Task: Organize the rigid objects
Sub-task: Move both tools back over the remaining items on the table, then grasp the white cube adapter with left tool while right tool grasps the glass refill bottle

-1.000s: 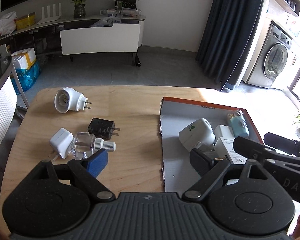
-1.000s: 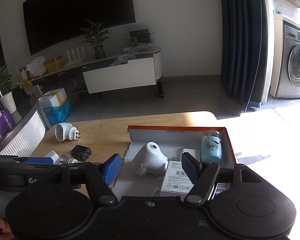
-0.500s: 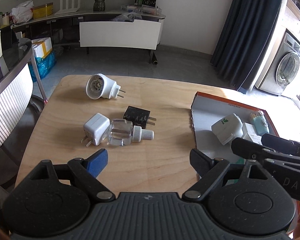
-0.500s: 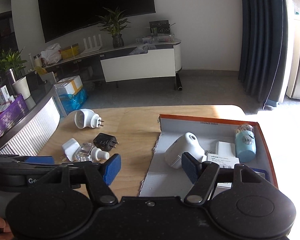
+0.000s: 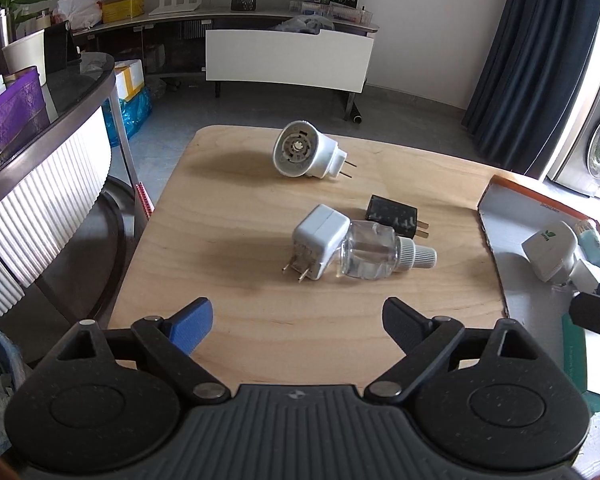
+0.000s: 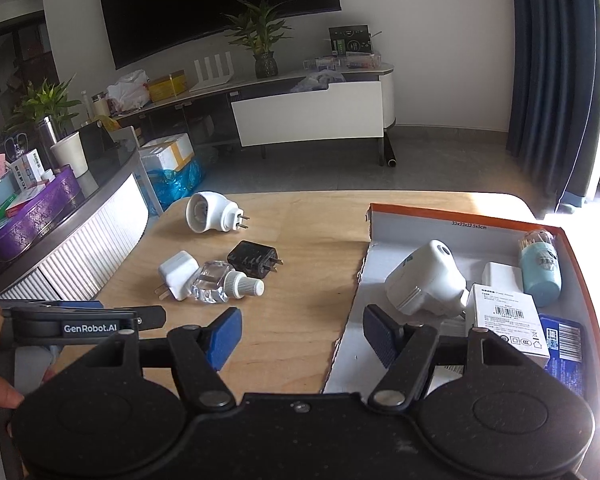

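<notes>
Left wrist view: the left gripper (image 5: 298, 320) now faces the loose items on the table (image 5: 228, 216) instead of the box (image 5: 496, 240), which has slid off toward the right edge of the frame. Its jaws are opening, with nothing between them. Ahead of the fingers, near the middle of the table, lie a white charger (image 5: 318, 240) touching a clear bottle (image 5: 374, 254), with a black charger (image 5: 394, 216) just behind the bottle. A round white plug (image 5: 304, 155) sits apart, nearer the far edge. Judgement: the swing away from the box sets up the next pick, probably the charger-and-bottle cluster

Right wrist view: the right gripper (image 6: 300, 334) has drifted a little and hangs over the box's left wall, straddling table and box. Jaws stand apart and unchanged, holding nothing. Inside the box (image 6: 384, 216): a white plug unit (image 6: 424, 280), a white carton (image 6: 504, 312), a blue tube (image 6: 540, 272) at the far right corner. Four items are still on the table, so sorting is partly done; touching pieces may shift together when one is gripped
</notes>
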